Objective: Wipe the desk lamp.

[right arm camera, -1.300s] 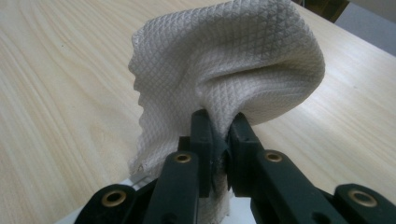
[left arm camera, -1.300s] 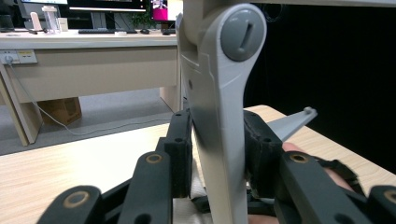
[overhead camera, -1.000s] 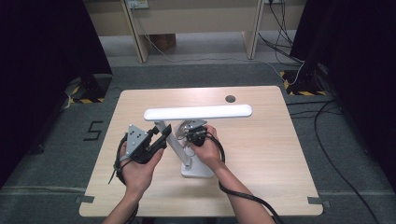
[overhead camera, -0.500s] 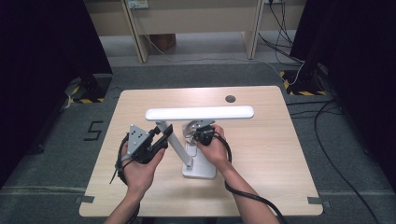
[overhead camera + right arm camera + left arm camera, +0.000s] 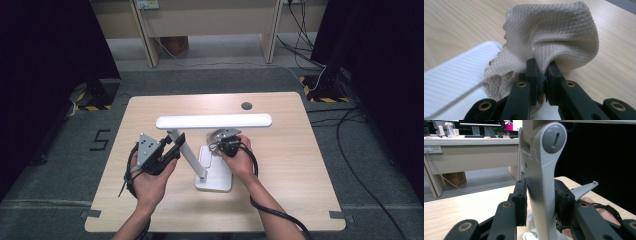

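The right gripper (image 5: pixel 541 75) is closed tightly on a beige cloth (image 5: pixel 554 37); in the right gripper view a bunched fold of the waffle-textured fabric is pinched between the two black jaws, and the rest of the cloth is spread in front of them. Under the cloth, the white ribbed base (image 5: pixel 454 77) of a desk lamp is seen, and the cloth is lying partly on its edge and partly over the wooden table (image 5: pixel 614 57).

The left gripper (image 5: pixel 540 202) is closed on the grey lamp arm (image 5: pixel 541 195), just below the round hinge (image 5: pixel 554 137). Both pads are pressed against the sides of the arm, so the lamp is held steady.

In the high view, the right gripper (image 5: pixel 221 145) is found over the rear part of the lamp base (image 5: pixel 217 175), under the long white lamp head (image 5: pixel 214 121), and the left gripper (image 5: pixel 172 147) is placed at the slanted arm (image 5: pixel 189 155). The lamp is standing near the middle of the table (image 5: pixel 295 165).

The step in hand is judged to be the wiping of the lamp base while the lamp is kept still by the other gripper. For the next move, the cloth should be drawn flat across the ribbed surface with light pressure downward, the pinch should be kept firm so that the fabric is not lost, and the hold on the arm should not be relaxed, otherwise the lamp may be pushed or tipped.
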Demonstrator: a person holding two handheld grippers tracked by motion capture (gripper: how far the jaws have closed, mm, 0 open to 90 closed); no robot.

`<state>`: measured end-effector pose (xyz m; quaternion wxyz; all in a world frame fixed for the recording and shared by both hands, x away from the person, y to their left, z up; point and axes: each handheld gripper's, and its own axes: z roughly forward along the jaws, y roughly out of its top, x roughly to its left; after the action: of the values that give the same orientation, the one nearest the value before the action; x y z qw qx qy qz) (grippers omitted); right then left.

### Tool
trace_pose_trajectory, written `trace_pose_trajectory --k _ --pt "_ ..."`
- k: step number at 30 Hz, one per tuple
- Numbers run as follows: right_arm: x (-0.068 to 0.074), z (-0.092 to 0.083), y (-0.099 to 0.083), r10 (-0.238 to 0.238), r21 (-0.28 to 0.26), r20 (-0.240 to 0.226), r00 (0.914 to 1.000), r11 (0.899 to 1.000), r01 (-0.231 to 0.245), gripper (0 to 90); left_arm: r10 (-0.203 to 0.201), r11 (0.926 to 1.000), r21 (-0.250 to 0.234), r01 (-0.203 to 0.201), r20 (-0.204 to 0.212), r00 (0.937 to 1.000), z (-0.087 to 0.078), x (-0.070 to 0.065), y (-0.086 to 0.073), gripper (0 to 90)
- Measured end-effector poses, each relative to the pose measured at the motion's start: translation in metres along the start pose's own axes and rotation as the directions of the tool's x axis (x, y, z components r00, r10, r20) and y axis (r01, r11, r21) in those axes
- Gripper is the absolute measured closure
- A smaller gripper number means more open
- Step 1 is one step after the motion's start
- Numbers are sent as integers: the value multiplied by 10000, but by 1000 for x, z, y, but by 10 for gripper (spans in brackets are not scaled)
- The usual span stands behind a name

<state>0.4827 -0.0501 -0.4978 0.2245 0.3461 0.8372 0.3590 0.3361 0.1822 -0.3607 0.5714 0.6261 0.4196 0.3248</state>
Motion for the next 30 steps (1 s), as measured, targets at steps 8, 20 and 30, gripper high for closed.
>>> trace_pose_trajectory --k 8,20,30 --pt "-12 -6 -9 53 73 319 9995 10000 -55 834 -17 10000 -7 17 -21 10000 0 0 0 669" --pt "-21 -12 -17 -70 259 798 9968 9997 50 834 -19 10000 8 19 -25 10000 -1 -2 0 667" --pt "-23 -7 -20 -240 482 1105 9936 9987 188 834 -32 10000 33 32 91 10000 -6 -4 -1 658"
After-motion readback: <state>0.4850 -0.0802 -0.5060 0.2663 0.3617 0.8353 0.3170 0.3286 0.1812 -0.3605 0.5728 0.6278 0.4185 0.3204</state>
